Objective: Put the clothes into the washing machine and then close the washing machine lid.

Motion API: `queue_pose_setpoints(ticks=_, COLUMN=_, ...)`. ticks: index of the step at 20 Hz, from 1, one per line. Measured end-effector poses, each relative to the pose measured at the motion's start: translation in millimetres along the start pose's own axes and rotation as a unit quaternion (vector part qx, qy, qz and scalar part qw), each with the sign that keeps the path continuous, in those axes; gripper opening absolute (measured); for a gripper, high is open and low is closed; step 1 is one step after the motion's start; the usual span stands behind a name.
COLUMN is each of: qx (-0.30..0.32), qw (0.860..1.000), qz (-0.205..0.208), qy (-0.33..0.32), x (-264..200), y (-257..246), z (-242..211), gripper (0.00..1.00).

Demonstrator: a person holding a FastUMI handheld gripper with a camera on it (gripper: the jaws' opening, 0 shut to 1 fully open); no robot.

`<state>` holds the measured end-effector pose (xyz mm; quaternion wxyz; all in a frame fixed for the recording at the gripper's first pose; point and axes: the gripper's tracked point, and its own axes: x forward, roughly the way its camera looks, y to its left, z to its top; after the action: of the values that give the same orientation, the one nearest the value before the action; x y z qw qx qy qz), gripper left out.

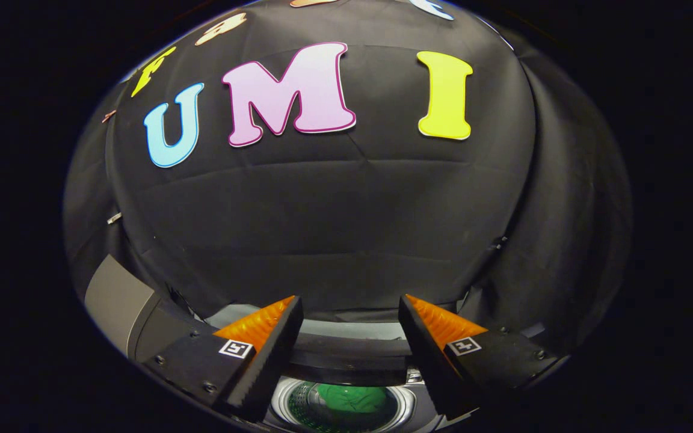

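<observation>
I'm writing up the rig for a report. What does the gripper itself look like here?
The gripper has two wedge-shaped jaws with ribbed inner faces, set apart with nothing between them. Each sits on a dark block fixed with small screws and carrying a square black-and-white marker tag. No cables show.

The scene is evenly but dimly lit and rendered sharply. Strong fisheye bending is seen toward the edges. No glare is noted.
</observation>
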<state>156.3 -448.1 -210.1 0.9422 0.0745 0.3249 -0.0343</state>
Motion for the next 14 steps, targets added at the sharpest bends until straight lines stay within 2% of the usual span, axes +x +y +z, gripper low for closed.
queue_pose_setpoints(ticks=5, qx=-0.006, qw=1.000, qz=-0.011, qy=0.004, x=-18.7, y=1.1, z=-13.6, gripper=1.00)
queue_pose_setpoints(ticks=14, qx=-0.012, qw=0.999, qz=-0.006, qy=0.034, x=-55.2, y=6.6, z=-46.4, gripper=1.00)
